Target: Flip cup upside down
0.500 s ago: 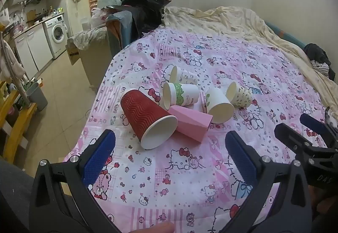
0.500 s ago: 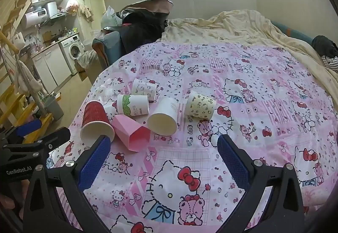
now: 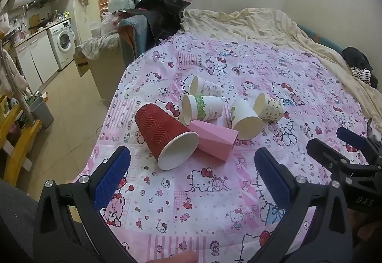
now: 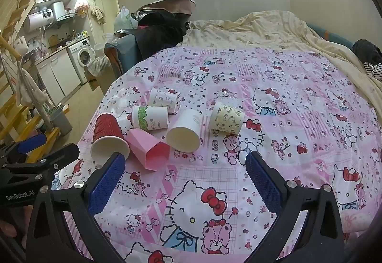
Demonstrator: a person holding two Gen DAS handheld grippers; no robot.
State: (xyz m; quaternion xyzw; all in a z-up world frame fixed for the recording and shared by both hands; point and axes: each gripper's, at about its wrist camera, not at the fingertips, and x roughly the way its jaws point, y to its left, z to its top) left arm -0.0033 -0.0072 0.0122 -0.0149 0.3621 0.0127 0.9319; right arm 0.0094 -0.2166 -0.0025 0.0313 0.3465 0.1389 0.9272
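Note:
Several paper cups lie on their sides on the pink Hello Kitty bedspread (image 3: 214, 191). A red ribbed cup (image 3: 164, 134) lies nearest my left gripper (image 3: 191, 167), mouth toward me. A pink faceted cup (image 3: 212, 139), a green-banded white cup (image 3: 203, 110), a plain white cup (image 3: 246, 119), a patterned cup (image 3: 272, 107) and a Hello Kitty cup (image 3: 203, 86) lie behind. My left gripper is open and empty. My right gripper (image 4: 183, 167) is open and empty, just before the pink cup (image 4: 148, 150) and white cup (image 4: 186, 131). The red cup (image 4: 107, 139) shows at its left.
A cream blanket (image 3: 262, 26) covers the far bed. Dark clothes (image 3: 358, 65) lie at the right edge. A pile of bags and a chair (image 3: 148, 24) stand past the bed's left corner. Floor, a bin (image 3: 41, 110) and a washing machine (image 3: 63, 41) are on the left.
Both grippers have shifted only slightly. The cups have not moved.

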